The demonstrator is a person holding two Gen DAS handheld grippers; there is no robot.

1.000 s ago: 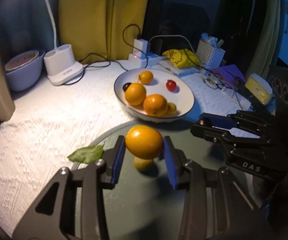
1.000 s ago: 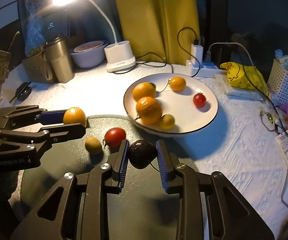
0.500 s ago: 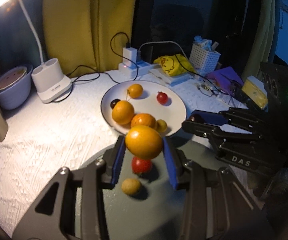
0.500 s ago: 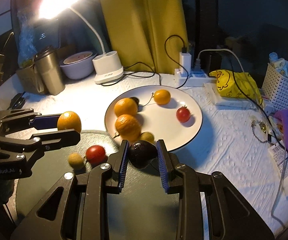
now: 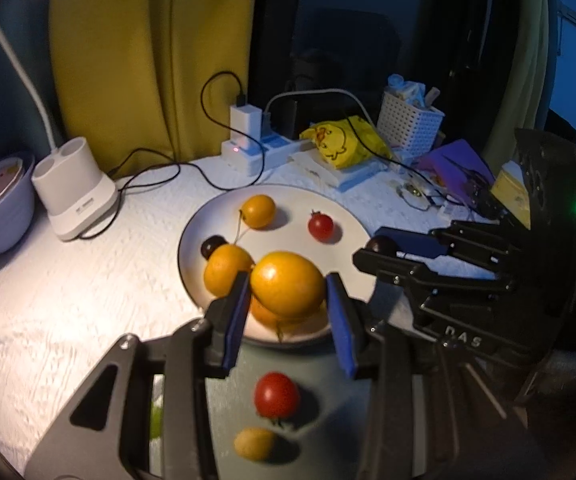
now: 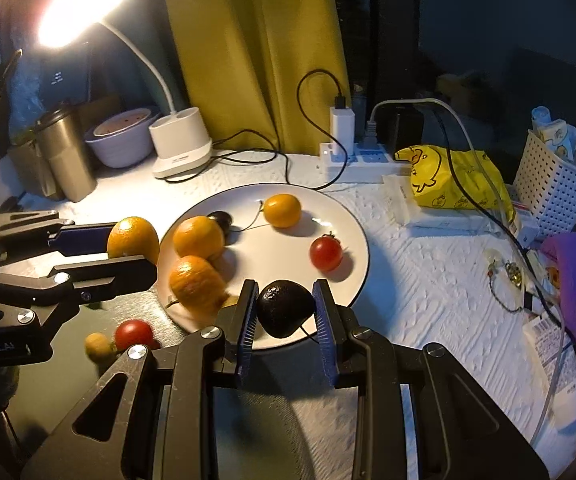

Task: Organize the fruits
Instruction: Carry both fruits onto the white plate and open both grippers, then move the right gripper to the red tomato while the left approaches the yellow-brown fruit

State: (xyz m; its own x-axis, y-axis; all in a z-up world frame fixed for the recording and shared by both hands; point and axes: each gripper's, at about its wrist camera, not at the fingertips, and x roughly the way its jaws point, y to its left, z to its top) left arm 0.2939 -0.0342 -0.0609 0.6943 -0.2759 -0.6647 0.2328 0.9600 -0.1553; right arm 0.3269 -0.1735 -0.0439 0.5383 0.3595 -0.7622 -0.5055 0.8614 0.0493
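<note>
Left gripper (image 5: 287,294) clamped on an orange (image 5: 288,284), right gripper (image 6: 285,308) clamped on a dark fruit (image 6: 285,307), both above near rim of white plate (image 6: 352,248).

Dim room, night-blue cast. Yellow curtain (image 6: 256,52) hangs behind the bench (image 6: 420,280), which wears a white textured cloth. Lit desk lamp (image 6: 84,4) on a white base (image 6: 180,146) at back left throws the only warm light. Dark pane beside the curtain, probably a window (image 6: 488,40). Power strip (image 6: 362,160) with cables at the curtain's foot.
</note>
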